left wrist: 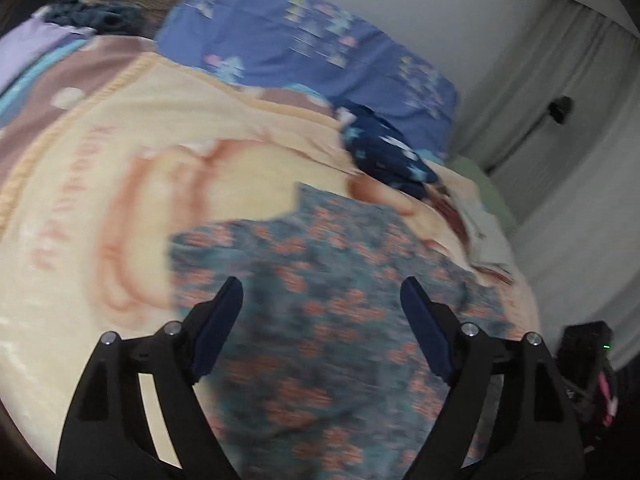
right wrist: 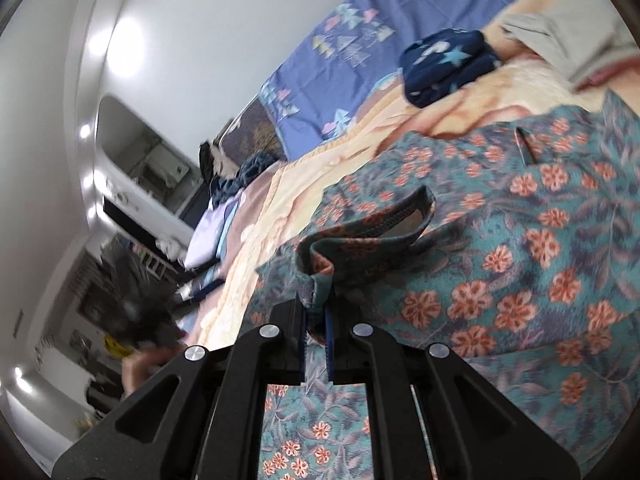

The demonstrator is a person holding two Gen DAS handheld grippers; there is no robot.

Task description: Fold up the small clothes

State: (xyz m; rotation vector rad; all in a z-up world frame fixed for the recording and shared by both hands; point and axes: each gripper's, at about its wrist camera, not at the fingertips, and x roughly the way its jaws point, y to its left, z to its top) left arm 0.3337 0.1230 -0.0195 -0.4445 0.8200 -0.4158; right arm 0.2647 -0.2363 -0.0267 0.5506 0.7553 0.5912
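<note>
A teal floral garment (left wrist: 328,320) with orange flowers lies spread on the cream blanket (left wrist: 120,168) of a bed. My left gripper (left wrist: 320,292) is open and empty, hovering above the garment. In the right wrist view the same garment (right wrist: 520,248) fills the right side. My right gripper (right wrist: 316,312) is shut on a bunched hem of the floral garment, lifting a fold with a strap loop (right wrist: 392,216) beyond the fingertips.
A folded navy star-print garment (left wrist: 384,152) (right wrist: 444,64) lies farther up the bed, by a blue patterned pillow (left wrist: 304,40). A grey cloth (right wrist: 560,36) lies beyond it. More clothes (right wrist: 216,224) are piled at the bed's far end. Curtains (left wrist: 560,120) hang at the right.
</note>
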